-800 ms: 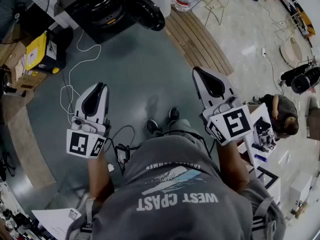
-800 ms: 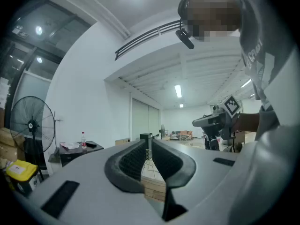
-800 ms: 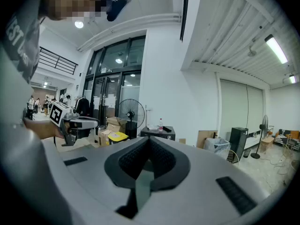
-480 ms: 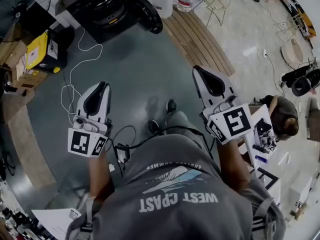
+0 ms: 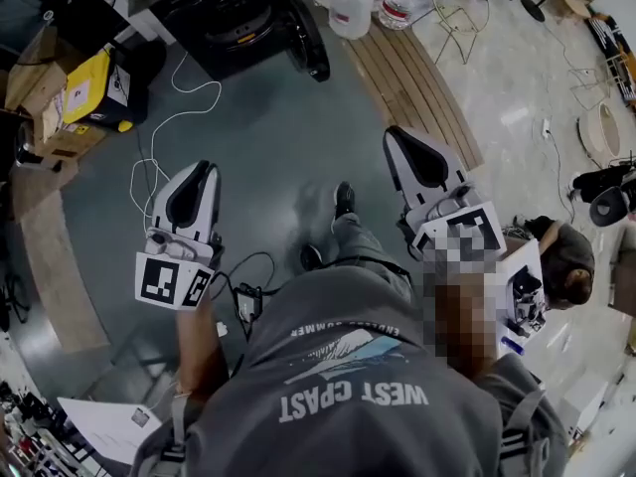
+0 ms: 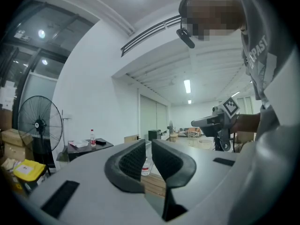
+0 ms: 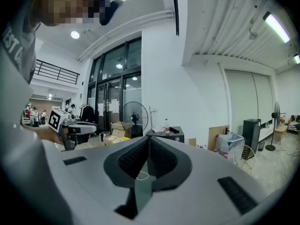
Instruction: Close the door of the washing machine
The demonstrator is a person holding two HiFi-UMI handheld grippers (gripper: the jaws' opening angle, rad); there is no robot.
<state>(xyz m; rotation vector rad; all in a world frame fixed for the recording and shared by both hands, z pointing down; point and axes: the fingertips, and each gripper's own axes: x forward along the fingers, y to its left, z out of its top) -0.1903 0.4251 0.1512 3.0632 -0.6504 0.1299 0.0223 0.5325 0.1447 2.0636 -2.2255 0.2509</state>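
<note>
The black washing machine (image 5: 221,16) stands at the top of the head view, and its round door (image 5: 309,40) hangs open at the machine's right side. Both grippers are held level in front of the person, well short of the machine and apart from it. The left gripper (image 5: 199,170) is over the grey floor at the left, and its jaws (image 6: 149,159) are closed to a thin slit with nothing between them. The right gripper (image 5: 398,137) is further right and its jaws (image 7: 148,157) meet, empty.
A white cable (image 5: 164,117) loops over the floor in front of the machine. A yellow box (image 5: 91,92) and cardboard boxes (image 5: 40,73) lie to the left. Water jugs (image 5: 353,3) and wooden planks (image 5: 422,92) are to the right. A seated person (image 5: 566,256) is at the far right.
The person has stepped forward, so the machine and its door sit closer and lower in the head view. Both grippers keep their pose in front of the body.
</note>
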